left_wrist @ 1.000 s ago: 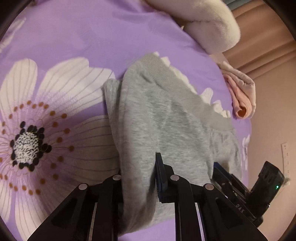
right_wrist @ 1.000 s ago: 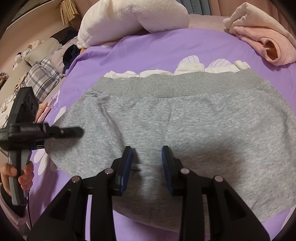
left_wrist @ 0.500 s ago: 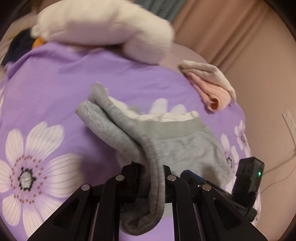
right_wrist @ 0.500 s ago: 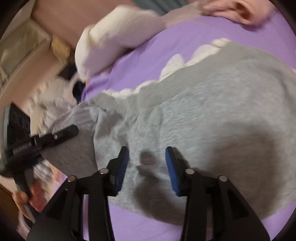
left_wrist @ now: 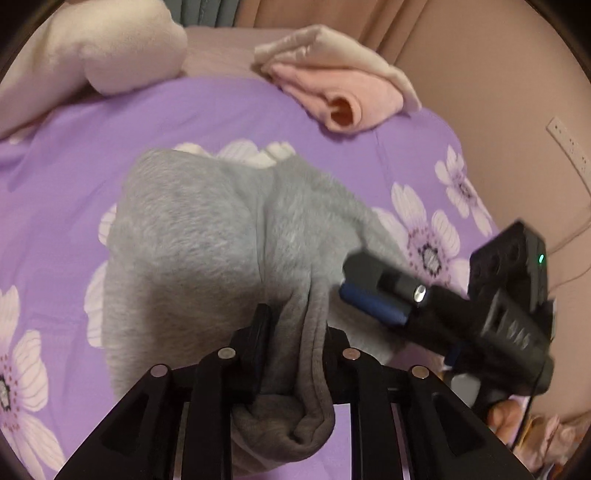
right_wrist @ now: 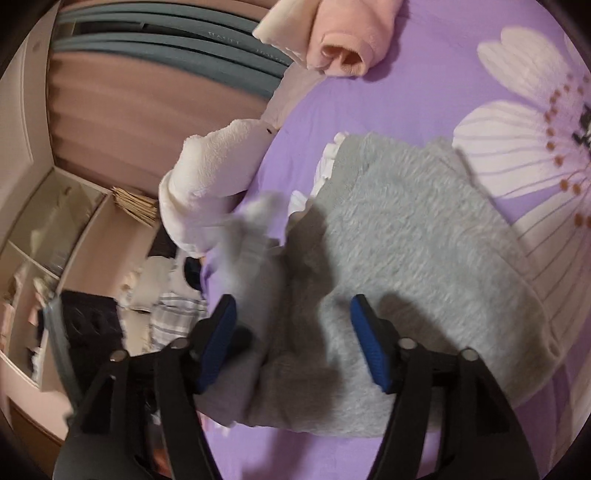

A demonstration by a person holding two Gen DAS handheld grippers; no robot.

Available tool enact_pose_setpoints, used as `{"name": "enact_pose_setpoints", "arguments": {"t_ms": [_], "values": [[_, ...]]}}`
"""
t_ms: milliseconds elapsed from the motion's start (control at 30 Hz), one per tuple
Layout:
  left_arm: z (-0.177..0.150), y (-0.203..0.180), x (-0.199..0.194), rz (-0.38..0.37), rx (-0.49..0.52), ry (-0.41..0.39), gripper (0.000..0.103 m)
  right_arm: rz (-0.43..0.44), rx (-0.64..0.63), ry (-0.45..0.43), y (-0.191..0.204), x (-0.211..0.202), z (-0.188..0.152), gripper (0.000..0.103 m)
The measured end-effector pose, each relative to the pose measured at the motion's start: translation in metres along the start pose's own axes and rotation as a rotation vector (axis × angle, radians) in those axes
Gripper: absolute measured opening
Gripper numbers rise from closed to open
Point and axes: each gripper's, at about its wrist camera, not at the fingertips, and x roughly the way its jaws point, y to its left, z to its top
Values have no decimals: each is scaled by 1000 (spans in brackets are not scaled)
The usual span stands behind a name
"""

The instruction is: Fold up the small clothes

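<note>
Grey sweat shorts point(left_wrist: 207, 236) lie on the purple flowered bedsheet point(left_wrist: 74, 155). My left gripper point(left_wrist: 295, 332) is shut on a bunched edge of the shorts and holds it lifted over the rest of the garment. My right gripper point(right_wrist: 291, 332) is open just above the shorts point(right_wrist: 424, 258), its blue pads point(right_wrist: 369, 347) wide apart and empty. The right gripper also shows in the left wrist view point(left_wrist: 388, 291), at the shorts' right side. The lifted fold appears blurred in the right wrist view.
A folded pink garment point(left_wrist: 343, 99) lies at the bed's far edge, also seen in the right wrist view point(right_wrist: 343, 33). A white plush pillow point(left_wrist: 92, 55) sits at the back left. Shelves and clutter point(right_wrist: 55, 258) stand beside the bed.
My left gripper has closed on the shorts' left edge and carried it up and across to the right over the garment. My right gripper has opened wider and tilted.
</note>
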Motion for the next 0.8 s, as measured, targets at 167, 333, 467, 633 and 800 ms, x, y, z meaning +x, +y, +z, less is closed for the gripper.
{"name": "enact_pose_setpoints", "arguments": {"t_ms": [167, 333, 467, 633, 800], "values": [[-9, 25, 1, -147, -78, 34, 52, 8, 8, 33, 8, 11, -1, 79], [-20, 20, -8, -167, -24, 22, 60, -25, -32, 129, 21, 37, 2, 81], [-32, 33, -25, -204, -57, 12, 60, -81, -65, 188, 24, 60, 1, 73], [-59, 70, -58, -186, -112, -27, 60, -165, -201, 211, 42, 76, -8, 34], [-79, 105, -75, -142, -202, -30, 60, -264, -325, 177, 57, 92, -9, 11]]}}
